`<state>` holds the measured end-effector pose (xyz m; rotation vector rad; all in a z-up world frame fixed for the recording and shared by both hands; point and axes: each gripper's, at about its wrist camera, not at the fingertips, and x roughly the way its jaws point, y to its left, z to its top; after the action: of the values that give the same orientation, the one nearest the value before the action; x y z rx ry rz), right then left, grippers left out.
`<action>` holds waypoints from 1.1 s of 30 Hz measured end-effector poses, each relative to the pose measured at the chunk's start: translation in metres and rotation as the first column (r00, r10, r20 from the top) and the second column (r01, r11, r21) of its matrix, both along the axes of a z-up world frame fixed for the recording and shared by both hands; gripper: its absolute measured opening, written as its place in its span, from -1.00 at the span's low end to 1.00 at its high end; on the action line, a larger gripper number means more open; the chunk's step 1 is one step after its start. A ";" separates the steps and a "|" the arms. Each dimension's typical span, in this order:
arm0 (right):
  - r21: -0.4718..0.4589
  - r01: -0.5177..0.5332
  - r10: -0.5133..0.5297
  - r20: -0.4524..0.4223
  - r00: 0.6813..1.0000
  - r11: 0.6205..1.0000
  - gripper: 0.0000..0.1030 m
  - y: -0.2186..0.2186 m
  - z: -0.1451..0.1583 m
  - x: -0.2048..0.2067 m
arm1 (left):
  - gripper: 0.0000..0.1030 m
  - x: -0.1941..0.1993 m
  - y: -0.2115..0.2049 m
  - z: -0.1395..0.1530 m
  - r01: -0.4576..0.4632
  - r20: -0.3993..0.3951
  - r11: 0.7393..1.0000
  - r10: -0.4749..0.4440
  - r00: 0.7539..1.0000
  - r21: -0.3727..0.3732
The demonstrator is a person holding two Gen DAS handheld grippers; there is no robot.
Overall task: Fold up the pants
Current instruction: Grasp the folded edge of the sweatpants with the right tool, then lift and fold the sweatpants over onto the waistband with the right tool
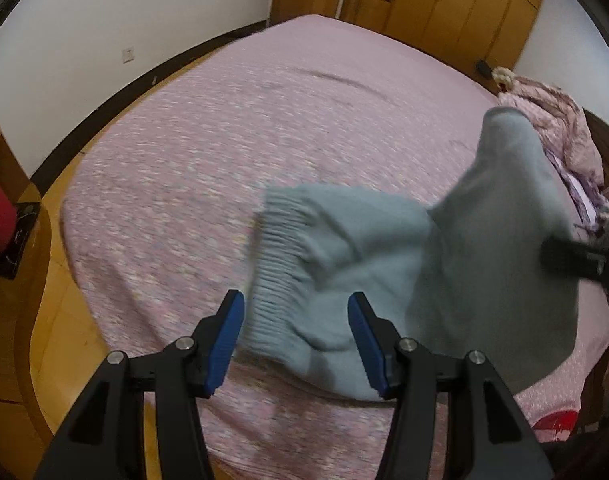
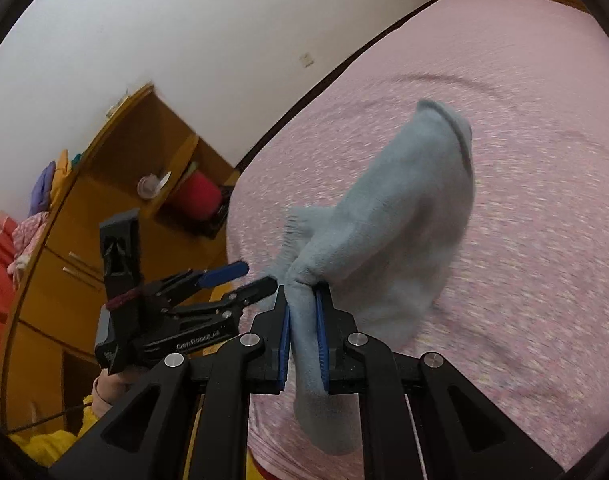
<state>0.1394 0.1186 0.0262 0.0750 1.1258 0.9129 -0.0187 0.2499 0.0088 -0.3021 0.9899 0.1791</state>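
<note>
R gripper point(image 2: 303, 320): jaws clamped on a bunched fold of grey-blue pants point(image 2: 384, 216), lifted above pink bed point(image 2: 524, 160). L gripper point(image 1: 296, 340): jaws wide, ribbed waistband between them, contact unclear (blur).

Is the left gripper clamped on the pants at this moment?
No, the left gripper stands wide open, its blue pads apart beside the grey-blue pants, gripping nothing.

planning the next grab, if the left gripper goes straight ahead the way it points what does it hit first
Most likely the ribbed waistband of the grey-blue fleece pants, which lies between and just ahead of the left gripper's open jaws. Depth is blurred, so contact distance is unclear.
</note>
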 end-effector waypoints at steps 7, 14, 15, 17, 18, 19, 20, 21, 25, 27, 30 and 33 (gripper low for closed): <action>-0.015 -0.069 0.069 -0.034 0.997 0.997 -0.75 0.052 -0.016 0.002 | 0.10 -0.003 0.042 -0.003 -0.073 0.006 0.997 0.073 0.997 -0.010; -0.062 -0.107 0.102 -0.077 0.992 0.992 -0.70 0.092 -0.051 0.010 | 0.10 -0.005 0.067 -0.014 -0.126 -0.014 0.992 0.126 0.992 -0.013; -0.070 -0.114 0.109 -0.078 0.991 0.991 -0.67 0.098 -0.056 0.011 | 0.10 -0.005 0.069 -0.016 -0.134 -0.018 0.991 0.134 0.991 -0.015; -0.072 -0.123 0.117 -0.080 0.990 0.990 -0.57 0.104 -0.062 0.010 | 0.10 -0.006 0.072 -0.018 -0.142 -0.025 0.990 0.142 0.990 -0.022; -0.060 -0.124 0.119 -0.084 0.989 0.990 -0.55 0.104 -0.062 0.008 | 0.10 -0.006 0.073 -0.018 -0.144 -0.026 0.989 0.144 0.989 -0.021; -0.051 -0.127 0.122 -0.086 0.989 0.991 -0.54 0.104 -0.060 0.005 | 0.10 -0.006 0.073 -0.018 -0.143 -0.026 0.990 0.142 0.989 -0.020; -0.034 -0.141 0.137 -0.087 0.987 0.989 -0.54 0.101 -0.057 0.001 | 0.10 -0.006 0.071 -0.016 -0.138 -0.023 0.990 0.138 0.990 -0.018; -0.027 -0.148 0.146 -0.082 0.986 0.989 -0.54 0.099 -0.053 -0.001 | 0.10 -0.006 0.071 -0.015 -0.135 -0.021 0.991 0.134 0.991 -0.018; -0.034 -0.147 0.148 0.024 0.989 0.989 -0.38 0.072 -0.034 -0.013 | 0.10 -0.006 0.069 -0.005 -0.124 0.001 0.991 0.124 0.992 -0.054; -0.075 -0.104 0.109 0.067 0.992 0.992 -0.27 0.053 -0.033 -0.014 | 0.10 -0.005 0.067 -0.001 -0.114 0.019 0.989 0.116 0.993 -0.090; -0.136 -0.033 0.044 0.083 0.996 0.990 -0.24 0.029 -0.041 -0.010 | 0.18 -0.001 0.059 0.003 -0.084 0.043 0.985 0.091 0.995 -0.153; -0.162 0.027 -0.023 0.028 0.999 0.986 -0.23 0.007 -0.057 -0.002 | 0.24 0.009 0.046 0.001 -0.049 0.029 0.984 0.055 0.998 -0.169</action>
<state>0.1378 0.1259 -0.0305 -0.0560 1.1682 0.7945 -0.0095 0.2956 0.0093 -0.4847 0.9659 0.1371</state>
